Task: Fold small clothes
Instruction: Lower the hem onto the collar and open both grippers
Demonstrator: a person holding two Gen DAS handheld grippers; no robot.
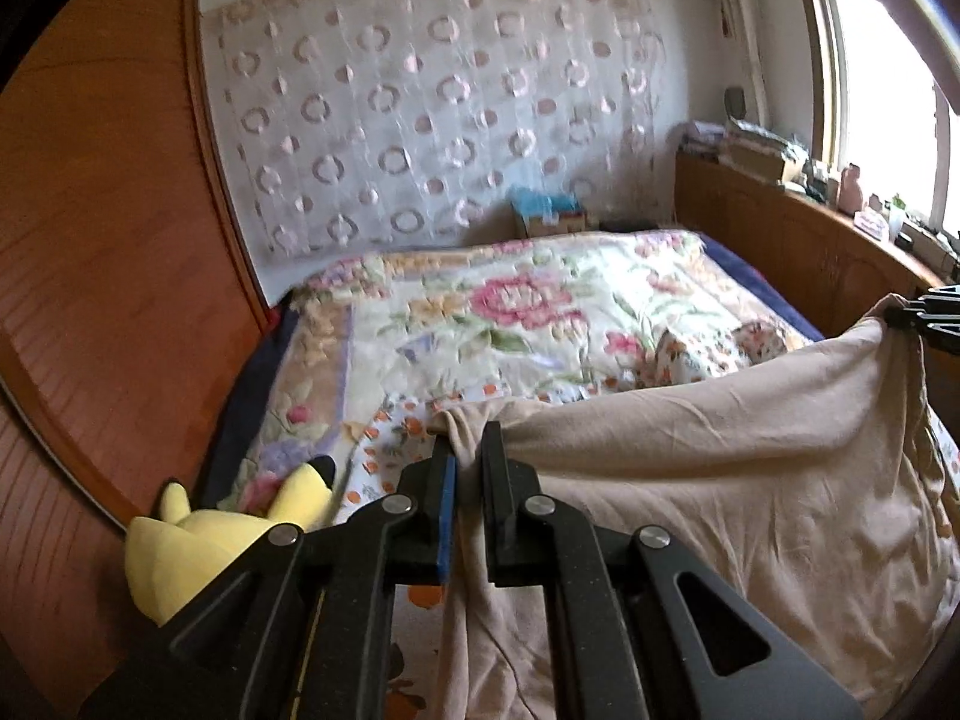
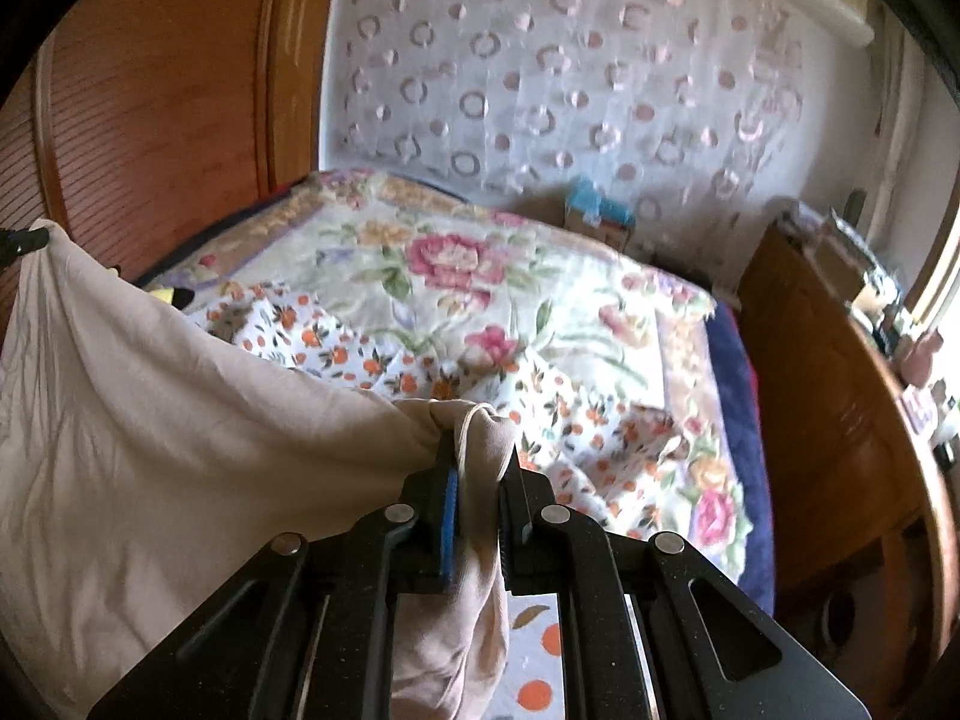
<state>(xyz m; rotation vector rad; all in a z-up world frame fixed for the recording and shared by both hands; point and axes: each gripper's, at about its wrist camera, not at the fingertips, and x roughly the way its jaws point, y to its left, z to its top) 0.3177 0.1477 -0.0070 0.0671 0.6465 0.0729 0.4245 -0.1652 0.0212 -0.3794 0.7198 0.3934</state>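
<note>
Both hand-held grippers, left (image 1: 470, 450) and right (image 2: 480, 450), are clamped on bunched top corners of the beige garment (image 1: 720, 480), which hangs stretched above the bed's (image 1: 480, 312) near edge. Thin bunched fabric could slip out unevenly, skewing the fold.

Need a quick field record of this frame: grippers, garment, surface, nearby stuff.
left hand-held gripper: shut on one bunched corner of the beige garment
right hand-held gripper: shut on the other corner
garment state: lifted, stretched between both grippers, sagging in the middle
surface: bed with floral quilt
nearby: yellow plush toy at the bed's left edge
backdrop: patterned curtain
</note>
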